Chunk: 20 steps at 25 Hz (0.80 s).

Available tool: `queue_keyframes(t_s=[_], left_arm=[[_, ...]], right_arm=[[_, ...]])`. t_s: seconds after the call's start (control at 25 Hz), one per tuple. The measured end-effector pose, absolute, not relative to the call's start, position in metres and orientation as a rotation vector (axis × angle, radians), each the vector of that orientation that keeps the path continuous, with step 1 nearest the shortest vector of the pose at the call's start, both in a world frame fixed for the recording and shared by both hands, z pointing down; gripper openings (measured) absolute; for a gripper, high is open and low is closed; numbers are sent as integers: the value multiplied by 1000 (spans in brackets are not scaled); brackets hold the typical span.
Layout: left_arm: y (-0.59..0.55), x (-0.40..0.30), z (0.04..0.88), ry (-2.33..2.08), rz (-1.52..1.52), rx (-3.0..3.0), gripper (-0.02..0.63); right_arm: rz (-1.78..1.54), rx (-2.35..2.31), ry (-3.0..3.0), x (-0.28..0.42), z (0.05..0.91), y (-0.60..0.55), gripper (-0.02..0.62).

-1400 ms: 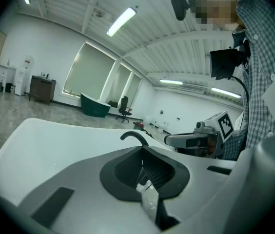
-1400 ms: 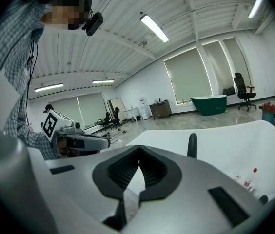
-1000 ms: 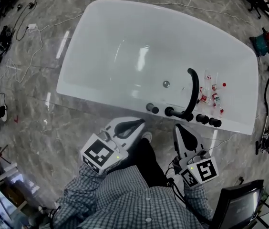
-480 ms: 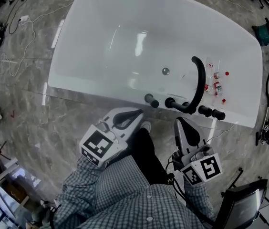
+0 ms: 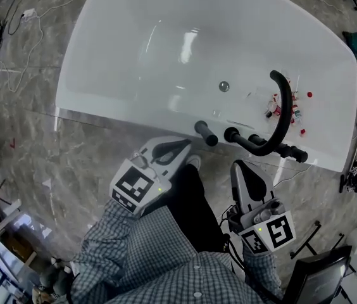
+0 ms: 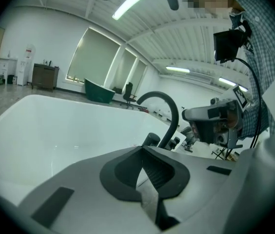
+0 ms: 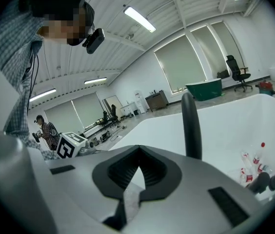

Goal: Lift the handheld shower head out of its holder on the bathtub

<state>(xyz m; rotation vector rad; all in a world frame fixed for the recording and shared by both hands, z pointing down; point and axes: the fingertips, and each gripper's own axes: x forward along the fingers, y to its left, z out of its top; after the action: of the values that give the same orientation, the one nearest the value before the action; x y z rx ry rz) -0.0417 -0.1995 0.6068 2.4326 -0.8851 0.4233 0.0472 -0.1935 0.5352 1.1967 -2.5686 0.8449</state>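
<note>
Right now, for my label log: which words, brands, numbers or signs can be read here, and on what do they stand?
No text can be read anywhere.
Small bottles in the bathtub: labels too small to read.
Left cube and right cube: black-and-white square patterns only, no letters or digits.

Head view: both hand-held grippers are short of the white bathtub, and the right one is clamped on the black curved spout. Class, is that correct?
No. The right hand-held gripper is shut on nothing, apart from the black curved spout; the right gripper view shows it. Both it and the left hand-held gripper are short of the white bathtub.
</note>
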Motion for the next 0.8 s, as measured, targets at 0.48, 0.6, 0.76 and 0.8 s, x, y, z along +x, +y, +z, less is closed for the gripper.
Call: queue_keyframes(t_s=[0.48, 0.6, 0.76, 0.8], left_arm=[[-204, -30, 691, -823, 566, 2466, 9], [-201, -26, 705, -785, 613, 2496, 11], [-203, -20, 722, -779, 647, 2508, 11], [-204, -19, 727, -784, 656, 2509, 11]], right_arm=[[868, 1116, -2602, 41, 574, -186, 15], [858, 1102, -2612, 37, 581, -183, 15], [853, 1072, -2609, 37, 593, -178, 15], [853, 1070, -2604, 38, 596, -177, 15]])
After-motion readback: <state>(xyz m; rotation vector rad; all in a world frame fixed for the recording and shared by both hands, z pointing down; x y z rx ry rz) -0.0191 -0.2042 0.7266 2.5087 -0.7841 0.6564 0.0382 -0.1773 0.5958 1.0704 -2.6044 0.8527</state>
